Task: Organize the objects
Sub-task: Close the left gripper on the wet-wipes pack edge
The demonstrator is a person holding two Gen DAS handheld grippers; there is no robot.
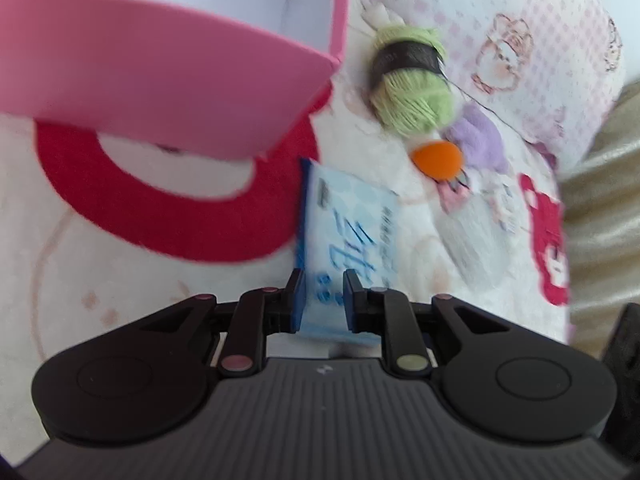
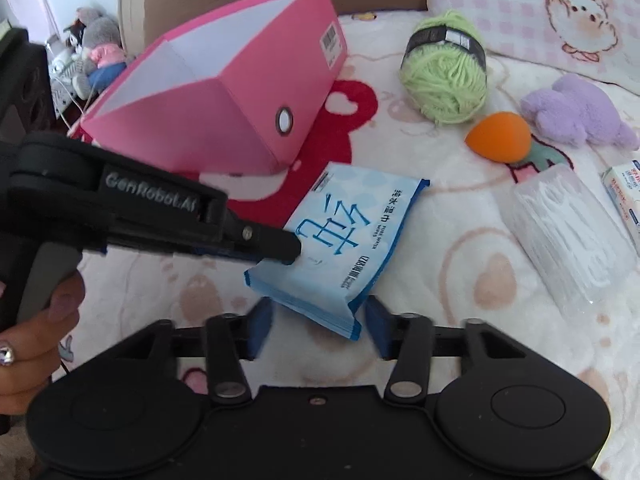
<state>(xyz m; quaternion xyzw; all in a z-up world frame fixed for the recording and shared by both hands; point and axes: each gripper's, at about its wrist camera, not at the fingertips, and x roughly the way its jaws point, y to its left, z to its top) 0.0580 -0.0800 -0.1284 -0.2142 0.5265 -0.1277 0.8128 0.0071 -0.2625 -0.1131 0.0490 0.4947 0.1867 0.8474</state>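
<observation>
A light-blue wipes packet (image 2: 340, 248) lies tilted on the patterned blanket (image 2: 440, 184). My left gripper (image 1: 324, 304) is shut on the packet (image 1: 348, 220); in the right wrist view a hand holds the left gripper (image 2: 294, 254), which pinches the packet's left edge. My right gripper (image 2: 320, 328) is open, its blue pads on either side of the packet's near corner without pressing it. An open pink box (image 2: 224, 92) with a white inside lies tipped on its side just behind the packet, and fills the upper left of the left wrist view as the pink box (image 1: 160, 80).
A green yarn ball (image 2: 444, 76), an orange sponge (image 2: 500, 136) and a purple plush (image 2: 580, 112) lie to the right. A clear plastic pack (image 2: 568, 232) and a small carton (image 2: 626, 196) sit at the right edge. Plush toys (image 2: 96, 48) are at the far left.
</observation>
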